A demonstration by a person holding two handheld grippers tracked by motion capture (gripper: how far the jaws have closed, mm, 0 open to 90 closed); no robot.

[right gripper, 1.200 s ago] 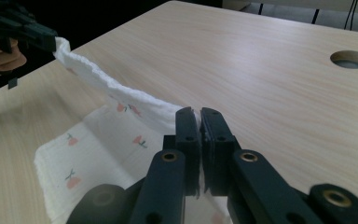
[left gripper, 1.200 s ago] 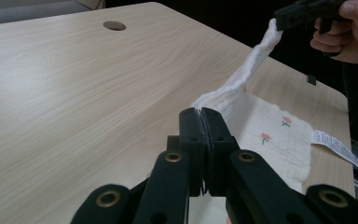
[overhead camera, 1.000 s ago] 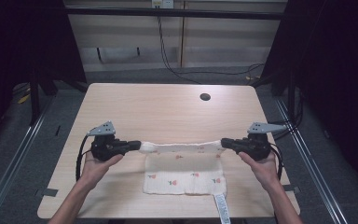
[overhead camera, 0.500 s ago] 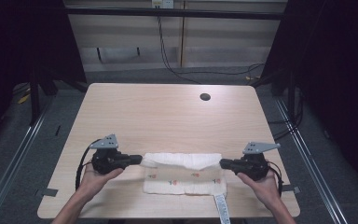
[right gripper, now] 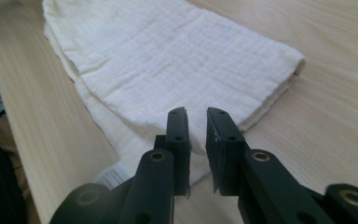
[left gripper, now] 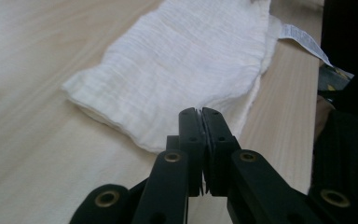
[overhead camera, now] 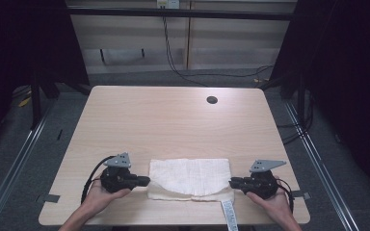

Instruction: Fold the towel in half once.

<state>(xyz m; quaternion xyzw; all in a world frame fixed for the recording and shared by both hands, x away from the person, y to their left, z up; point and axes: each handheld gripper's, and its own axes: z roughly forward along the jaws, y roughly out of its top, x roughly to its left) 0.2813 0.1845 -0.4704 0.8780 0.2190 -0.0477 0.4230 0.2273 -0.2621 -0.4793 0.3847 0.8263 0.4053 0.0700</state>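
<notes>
Your left claw point(overhead camera: 144, 181) and your right claw point(overhead camera: 232, 183) face each other across the folded white cloth point(overhead camera: 191, 177), which lies flat on the tabletop point(overhead camera: 173, 120) between them, its long axis running straight from one claw to the other. One short end of the cloth points at your left claw, the other at your right. In the left gripper view your left claw point(left gripper: 201, 112) is closed, jaws pressed together with a thin edge of the cloth point(left gripper: 182, 70) pinched at the tips. In the right gripper view your right claw point(right gripper: 196, 114) has just been opening: a narrow gap stands between the jaws, the cloth point(right gripper: 168, 60) lies just ahead of and under the tips, and nothing is pressed between them. A printed label point(overhead camera: 229, 215) sticks out from the cloth's near edge, beside your right claw, pointing back toward you.
</notes>
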